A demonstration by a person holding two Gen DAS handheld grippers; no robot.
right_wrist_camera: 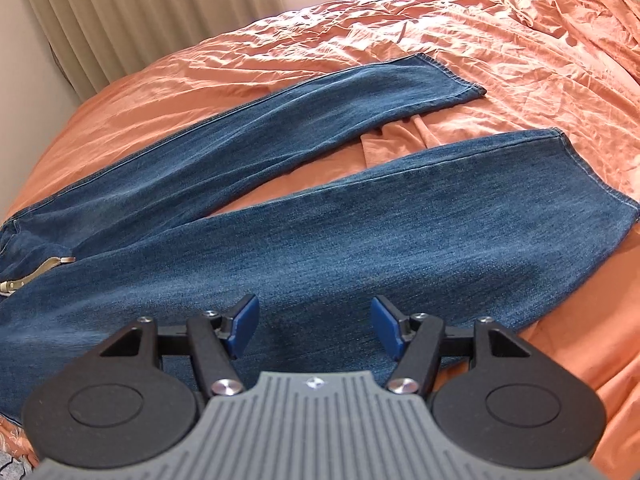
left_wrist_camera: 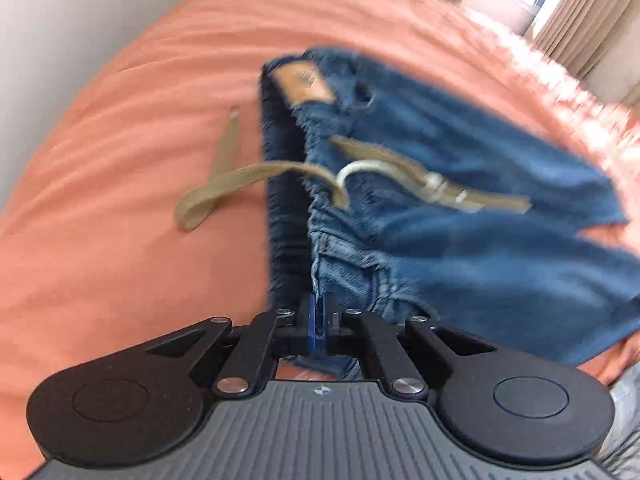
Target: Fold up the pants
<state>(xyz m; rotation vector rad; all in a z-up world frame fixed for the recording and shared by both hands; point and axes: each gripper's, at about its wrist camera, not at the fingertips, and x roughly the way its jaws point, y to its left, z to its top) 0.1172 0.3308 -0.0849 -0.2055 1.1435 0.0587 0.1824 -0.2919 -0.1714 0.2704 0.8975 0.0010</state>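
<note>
Blue denim pants (right_wrist_camera: 304,216) lie spread on an orange bedsheet (right_wrist_camera: 500,44), legs splayed in a V toward the window. Left gripper (left_wrist_camera: 319,316) is pinched tight on the waistband edge, w/ denim caught between its blue pads; this view is motion-blurred. Right gripper (right_wrist_camera: 313,326) hovers over the near leg, jaws wide apart, holding nothing. For a clean lengthwise fold, the right likely needs a grip on the near leg's outer seam, lifting both ends together so one leg lands square on the other. Heavy, stiff weave; khaki webbing belt (left_wrist_camera: 256,176) w/ metal buckle trails loose and may snag.
</note>
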